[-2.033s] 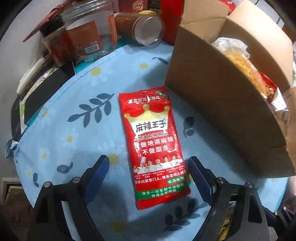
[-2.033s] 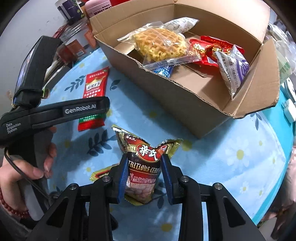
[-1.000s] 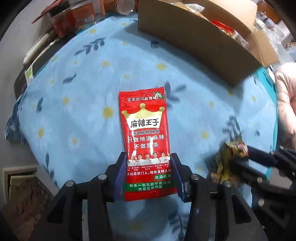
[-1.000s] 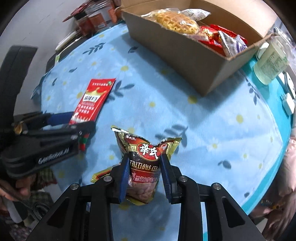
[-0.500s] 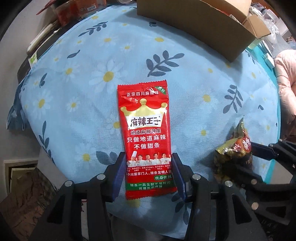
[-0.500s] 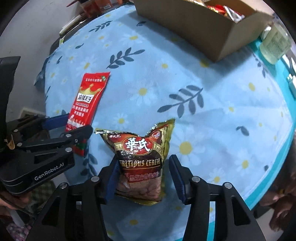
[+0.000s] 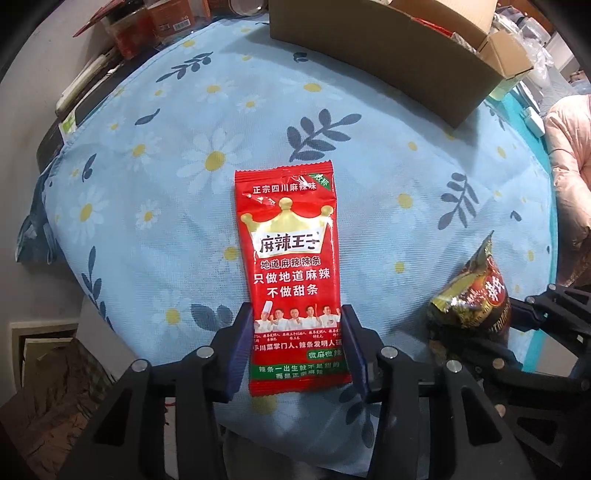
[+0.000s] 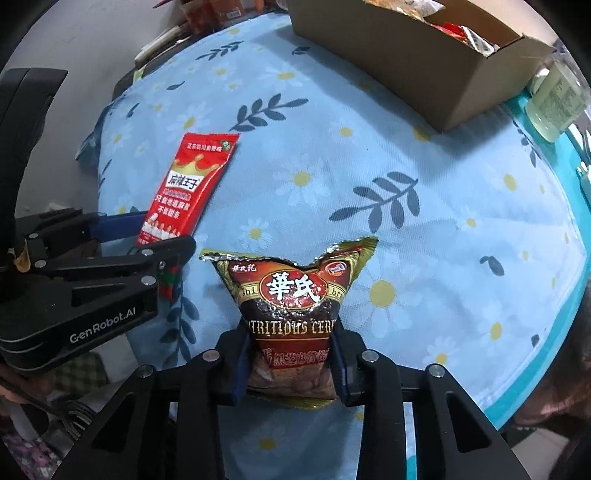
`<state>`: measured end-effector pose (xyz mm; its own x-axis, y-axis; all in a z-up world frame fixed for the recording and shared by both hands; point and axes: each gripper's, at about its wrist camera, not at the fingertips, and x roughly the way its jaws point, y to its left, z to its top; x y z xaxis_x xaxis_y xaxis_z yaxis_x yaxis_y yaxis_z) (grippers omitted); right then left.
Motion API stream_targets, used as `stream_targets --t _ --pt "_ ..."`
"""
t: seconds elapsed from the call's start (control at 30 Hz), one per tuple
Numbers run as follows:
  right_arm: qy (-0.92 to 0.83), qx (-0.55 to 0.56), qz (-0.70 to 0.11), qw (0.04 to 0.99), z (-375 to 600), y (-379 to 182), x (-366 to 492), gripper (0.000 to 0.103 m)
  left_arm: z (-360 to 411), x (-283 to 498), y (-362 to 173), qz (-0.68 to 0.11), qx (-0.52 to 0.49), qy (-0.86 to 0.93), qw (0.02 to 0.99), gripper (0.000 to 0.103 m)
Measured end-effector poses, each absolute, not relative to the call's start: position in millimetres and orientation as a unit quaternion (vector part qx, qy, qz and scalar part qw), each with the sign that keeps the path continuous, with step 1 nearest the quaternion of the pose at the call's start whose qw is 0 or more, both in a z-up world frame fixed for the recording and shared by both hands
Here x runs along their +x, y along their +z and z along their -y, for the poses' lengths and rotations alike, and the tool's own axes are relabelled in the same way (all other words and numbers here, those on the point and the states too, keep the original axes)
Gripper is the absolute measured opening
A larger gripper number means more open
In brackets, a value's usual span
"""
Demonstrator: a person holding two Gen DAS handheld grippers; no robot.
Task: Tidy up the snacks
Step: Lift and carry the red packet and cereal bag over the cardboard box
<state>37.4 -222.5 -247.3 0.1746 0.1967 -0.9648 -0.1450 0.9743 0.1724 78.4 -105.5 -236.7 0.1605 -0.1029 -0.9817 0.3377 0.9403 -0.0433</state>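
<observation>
My left gripper (image 7: 295, 347) is shut on the lower end of a flat red spicy-strip packet (image 7: 291, 258), held up above the blue daisy tablecloth (image 7: 184, 147). It also shows in the right wrist view (image 8: 184, 188). My right gripper (image 8: 291, 365) is shut on a dark brown and gold cereal bag (image 8: 291, 295), also lifted; the bag shows in the left wrist view (image 7: 476, 295). The open cardboard box (image 8: 406, 55) with snacks inside stands far off at the table's back.
Jars and red containers (image 7: 147, 22) crowd the table's back left. A clear bottle (image 8: 557, 99) stands right of the box. A person's pink sleeve (image 7: 569, 147) is at the right edge. The floor shows below the table's near edge.
Both grippers have lifted and pulled back from the box, each carrying its packet. The left gripper closed on the red packet two seconds ago. The right jaws briefly widened, then gripped the cereal bag again.
</observation>
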Motion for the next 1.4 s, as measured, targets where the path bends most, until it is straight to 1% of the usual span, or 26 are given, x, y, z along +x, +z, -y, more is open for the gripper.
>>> stream_targets --t 0.33,0.4,0.57,1.07,1.4 --pt "0.126 0.037 -0.617 0.776 223.8 -224.3 41.9 0.034 94.3 76.1 -207.1 -0.618 0.085 -0.161 0.765 0.045" --pt "0.129 0.039 -0.613 0.778 224.7 -218.4 41.7 0.034 81.2 81.4 -205.0 -0.612 0.084 -0.165 0.769 0.045" --pt "0.135 0.042 -0.602 0.786 230.9 -199.1 41.4 0.034 81.8 84.0 -179.3 -0.594 0.083 -0.172 0.782 0.045" --pt "0.138 0.042 -0.542 0.828 239.2 -132.0 73.3 0.034 104.8 111.6 -112.9 -0.530 0.066 -0.192 0.823 0.045" --pt "0.117 0.042 -0.506 0.854 264.2 -94.8 109.8 0.034 126.6 148.3 -83.5 -0.489 0.068 -0.216 0.842 0.045"
